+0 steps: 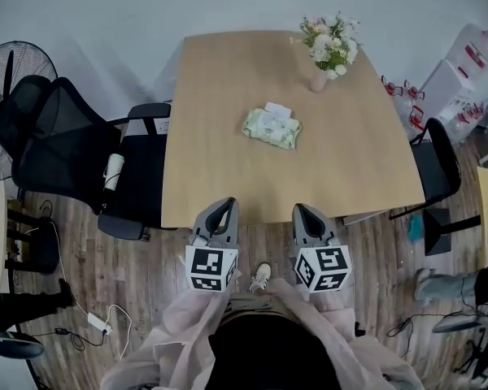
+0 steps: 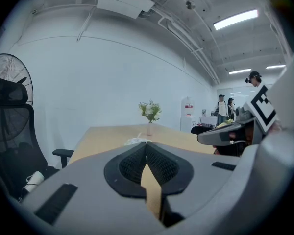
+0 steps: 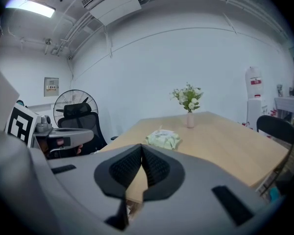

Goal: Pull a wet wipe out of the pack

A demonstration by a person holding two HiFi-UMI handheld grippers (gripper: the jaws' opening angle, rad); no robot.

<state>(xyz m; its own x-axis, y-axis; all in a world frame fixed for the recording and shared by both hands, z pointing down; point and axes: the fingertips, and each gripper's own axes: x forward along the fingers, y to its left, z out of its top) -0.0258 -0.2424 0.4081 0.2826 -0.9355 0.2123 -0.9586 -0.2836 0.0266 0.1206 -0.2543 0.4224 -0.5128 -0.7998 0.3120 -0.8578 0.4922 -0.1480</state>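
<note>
Closest in, the left gripper (image 1: 221, 206) and the right gripper (image 1: 306, 211) sit side by side in front of the person, just short of the near edge of the surface (image 1: 220, 96); both point forward and a little down. The jaws of the left gripper are closed, pad against pad, with nothing between them; the jaws of the right gripper are closed and empty too. Under them is the wooden floor (image 1: 146, 275), and one shoe (image 1: 260, 276) peeks out between the two grippers.

Farther on, the pack (image 1: 272, 128) of wet wipes lies flat near the middle of the surface, well apart from both grippers, with bare wood all round it; it is pale green and looks soft and puffy. A small white bit (image 1: 277, 110) sits at its far top edge; it may be the lid flap or the first wipe, and which one is too small to tell.

The pack is likely light, so it may slide or lift when a wipe is tugged; one gripper could press down on one end while the other pulls. A wipe is probably thin, floppy, damp and a bit slippery, and it could tear; the best place to pinch it looks like that white bit at the opening on top, and then pull up slowly.

Behind the pack, near the far right corner, stands a pink vase (image 1: 318, 80) with white flowers (image 1: 332, 41); a black chair (image 1: 65, 149) waits at the left side, and a fan (image 1: 2, 71) stands beyond it.
</note>
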